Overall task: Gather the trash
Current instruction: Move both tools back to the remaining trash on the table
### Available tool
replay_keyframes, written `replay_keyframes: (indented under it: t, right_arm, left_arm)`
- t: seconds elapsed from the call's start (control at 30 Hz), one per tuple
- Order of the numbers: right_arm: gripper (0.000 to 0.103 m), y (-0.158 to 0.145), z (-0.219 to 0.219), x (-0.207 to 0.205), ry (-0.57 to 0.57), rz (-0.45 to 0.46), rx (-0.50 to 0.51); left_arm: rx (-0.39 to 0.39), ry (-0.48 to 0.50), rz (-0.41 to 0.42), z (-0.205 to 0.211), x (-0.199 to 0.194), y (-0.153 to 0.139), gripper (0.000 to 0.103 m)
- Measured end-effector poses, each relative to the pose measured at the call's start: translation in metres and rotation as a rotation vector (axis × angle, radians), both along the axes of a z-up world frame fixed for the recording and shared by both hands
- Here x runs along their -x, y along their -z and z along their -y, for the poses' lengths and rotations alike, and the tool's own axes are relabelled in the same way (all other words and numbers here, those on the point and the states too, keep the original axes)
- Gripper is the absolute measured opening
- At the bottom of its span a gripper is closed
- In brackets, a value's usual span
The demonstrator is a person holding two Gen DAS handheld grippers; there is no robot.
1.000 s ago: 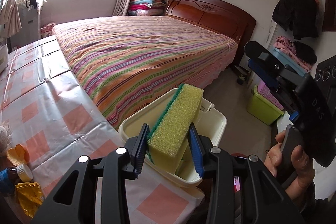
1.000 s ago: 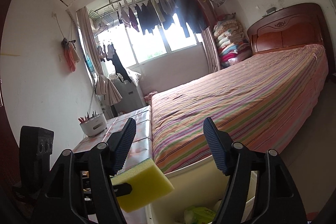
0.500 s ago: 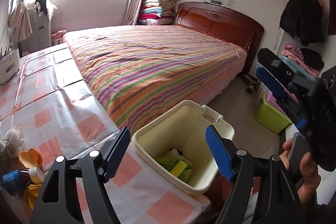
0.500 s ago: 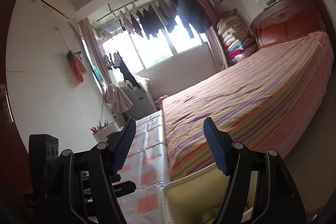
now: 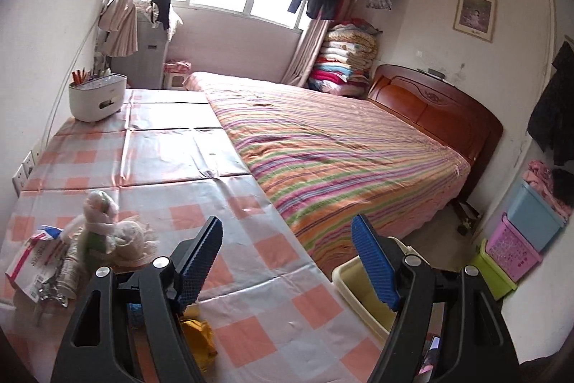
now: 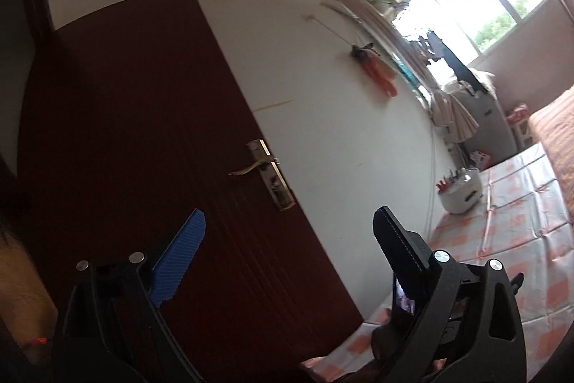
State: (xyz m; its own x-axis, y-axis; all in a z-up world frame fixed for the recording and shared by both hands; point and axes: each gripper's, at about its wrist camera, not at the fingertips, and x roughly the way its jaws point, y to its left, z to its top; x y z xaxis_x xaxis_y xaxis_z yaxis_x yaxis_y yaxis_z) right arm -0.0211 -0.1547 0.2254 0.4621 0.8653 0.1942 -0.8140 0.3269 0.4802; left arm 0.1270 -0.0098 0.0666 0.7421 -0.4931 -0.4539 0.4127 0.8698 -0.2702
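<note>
Desk [image 5: 172, 153]: covered with a pink-and-white checked cloth; most of its far surface is bare, and the rubbish sits bunched at its near left corner.
Trash bin [image 5: 353, 286]: cream plastic, standing at the near right edge of the desk beside the striped bed; only part of its rim shows, so its contents cannot be read here.
Left tool [image 5: 287, 261]: fingers spread wide apart with nothing between them, hovering over the near desk between the bin and the rubbish.
Right tool [image 6: 287, 261]: fingers also wide apart and empty, pointed up toward the dark door [image 6: 143, 149] and wall, away from the work.
Litter pile [image 5: 89, 246]: crumpled whitish tissue and a green scrap, near the left tool's left finger.
Printed packet [image 5: 36, 261]: white with red and blue print, lying at the desk's left edge.
Yellow wrapper [image 5: 197, 336]: crumpled, just under the left tool.
Progress: judging by this, several pieces remain to pick up, so the task looks unfinished.
</note>
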Motion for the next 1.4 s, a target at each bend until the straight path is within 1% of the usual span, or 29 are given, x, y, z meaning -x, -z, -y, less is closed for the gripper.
replay_keyframes:
  t: [0.03, 0.1, 0.13, 0.17, 0.2, 0.27, 0.37, 0.5, 0.6, 0.63, 0.73, 0.8, 0.83, 0.9, 0.97, 1.03, 1.13, 1.17, 1.2, 1.3, 1.33, 1.37, 1.4]
  right_arm:
    - [0.095, -0.001, -0.003, -0.002, 0.003, -0.019, -0.001]
    - [0.096, 0.003, -0.004, -0.019, -0.057, -0.074, -0.024]
    - [0.096, 0.008, -0.007, -0.030, -0.055, -0.133, -0.013]
    - [0.097, 0.015, -0.006, -0.043, -0.048, -0.210, -0.005]
    - [0.097, 0.022, -0.010, -0.054, -0.071, -0.282, -0.001]
    - [0.097, 0.027, -0.021, -0.065, -0.120, -0.340, 0.007]
    - [0.097, 0.025, -0.031, -0.065, -0.106, -0.336, 0.044]
    - [0.097, 0.027, -0.036, -0.072, -0.108, -0.359, 0.058]
    - [0.097, 0.031, -0.035, -0.069, -0.119, -0.384, 0.054]
    - [0.097, 0.032, -0.035, -0.064, -0.120, -0.380, 0.053]
    - [0.097, 0.034, -0.034, -0.063, -0.090, -0.388, 0.064]
    - [0.097, 0.034, -0.032, -0.063, -0.090, -0.373, 0.063]
    - [0.097, 0.035, -0.030, -0.065, -0.063, -0.370, 0.069]
    - [0.097, 0.041, -0.024, -0.069, -0.019, -0.398, 0.057]
    - [0.097, 0.042, -0.023, -0.069, -0.028, -0.401, 0.054]
    - [0.097, 0.041, -0.025, -0.064, -0.028, -0.378, 0.063]
    - [0.097, 0.039, -0.034, -0.059, -0.029, -0.334, 0.118]
    - [0.097, 0.041, -0.035, -0.060, -0.016, -0.325, 0.130]
    - [0.097, 0.045, -0.033, -0.064, 0.030, -0.315, 0.150]
    - [0.097, 0.062, -0.021, -0.077, 0.213, -0.293, 0.197]
    - [0.097, 0.072, -0.016, -0.082, 0.297, -0.276, 0.227]
    - [0.097, 0.080, -0.012, -0.085, 0.351, -0.260, 0.244]
    - [0.097, 0.093, -0.009, -0.088, 0.420, -0.231, 0.282]
  left_arm:
    - [0.006, -0.013, -0.002, -0.008, -0.001, 0.000, 0.072]
    - [0.023, -0.032, -0.015, -0.023, -0.003, 0.001, 0.072]
    - [0.030, -0.037, -0.028, -0.028, -0.006, 0.001, 0.072]
    - [0.043, -0.044, -0.039, -0.035, -0.008, 0.003, 0.072]
    - [0.053, -0.052, -0.043, -0.040, -0.008, 0.003, 0.072]
    - [0.059, -0.069, -0.049, -0.049, -0.010, 0.004, 0.072]
    - [0.063, -0.088, -0.048, -0.055, -0.011, 0.005, 0.072]
    - [0.061, -0.091, -0.048, -0.059, -0.010, 0.007, 0.072]
    - [0.052, -0.087, -0.053, -0.057, -0.011, 0.008, 0.072]
    - [0.049, -0.084, -0.054, -0.056, -0.010, 0.009, 0.072]
    - [0.039, -0.082, -0.048, -0.054, -0.010, 0.009, 0.072]
    - [0.029, -0.082, -0.044, -0.053, -0.009, 0.009, 0.072]
    - [0.030, -0.089, -0.036, -0.053, -0.008, 0.008, 0.072]
    - [0.028, -0.103, -0.025, -0.057, -0.006, 0.005, 0.072]
    - [0.027, -0.107, -0.020, -0.062, -0.003, 0.003, 0.072]
    - [0.030, -0.134, -0.006, -0.069, 0.000, 0.001, 0.072]
    - [0.028, -0.148, -0.002, -0.080, 0.002, 0.000, 0.072]
    - [0.024, -0.162, 0.006, -0.085, 0.003, 0.000, 0.072]
    - [0.014, -0.174, 0.012, -0.089, 0.005, -0.001, 0.072]
    - [-0.025, -0.233, 0.039, -0.108, 0.010, -0.002, 0.072]
    - [-0.030, -0.251, 0.042, -0.115, 0.012, -0.001, 0.072]
    - [-0.030, -0.268, 0.044, -0.124, 0.014, 0.000, 0.072]
    - [-0.029, -0.280, 0.045, -0.131, 0.015, 0.002, 0.072]
